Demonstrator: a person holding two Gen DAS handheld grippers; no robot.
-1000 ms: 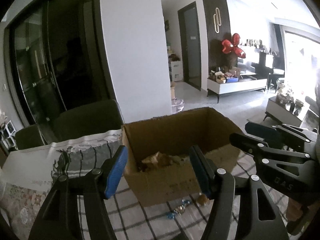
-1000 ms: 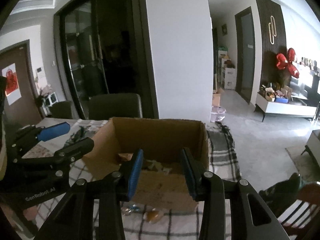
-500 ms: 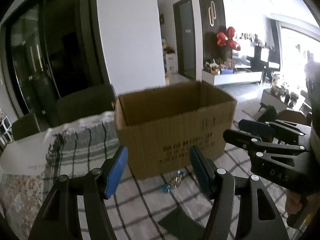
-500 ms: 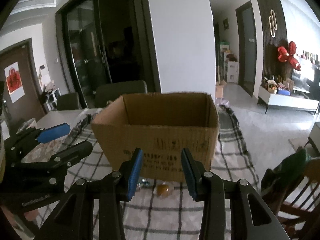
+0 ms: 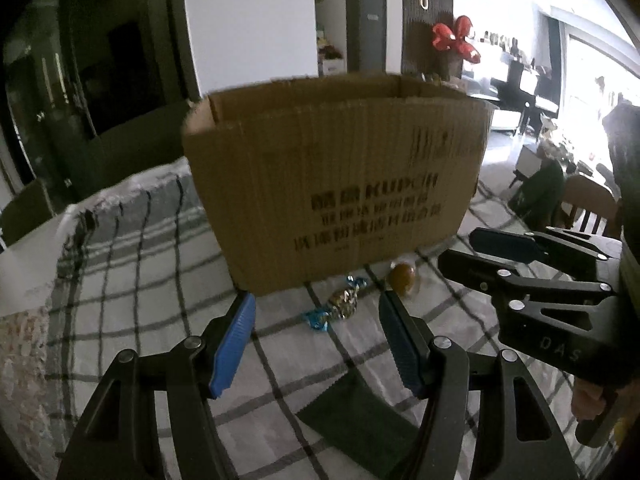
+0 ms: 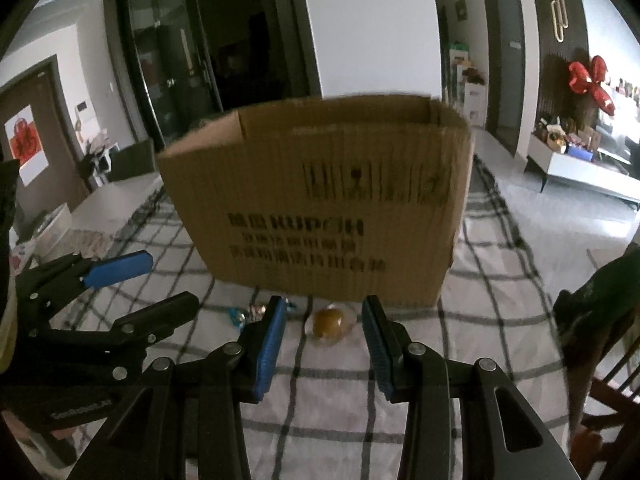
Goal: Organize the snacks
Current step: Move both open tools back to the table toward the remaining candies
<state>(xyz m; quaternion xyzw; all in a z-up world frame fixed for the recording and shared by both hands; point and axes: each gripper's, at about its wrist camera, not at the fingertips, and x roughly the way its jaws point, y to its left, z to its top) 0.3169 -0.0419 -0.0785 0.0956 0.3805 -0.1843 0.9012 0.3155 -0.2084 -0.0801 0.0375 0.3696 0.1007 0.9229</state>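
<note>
Two small wrapped sweets, a foil candy (image 5: 343,305) and an amber one (image 6: 330,321), are seen on the checked cloth (image 5: 132,280) just before the cardboard box (image 5: 336,184), each lined up with an empty, part-open gripper, left (image 5: 317,345) and right (image 6: 325,345); both are judged light, crinkly and probably slippery, best pinched across the body.

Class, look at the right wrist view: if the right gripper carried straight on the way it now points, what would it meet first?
Most likely the round brown snack lying on the checked tablecloth, framed between the open fingers of the right gripper. The cardboard box stands just behind it. Depth is hard to judge through the fisheye.
</note>
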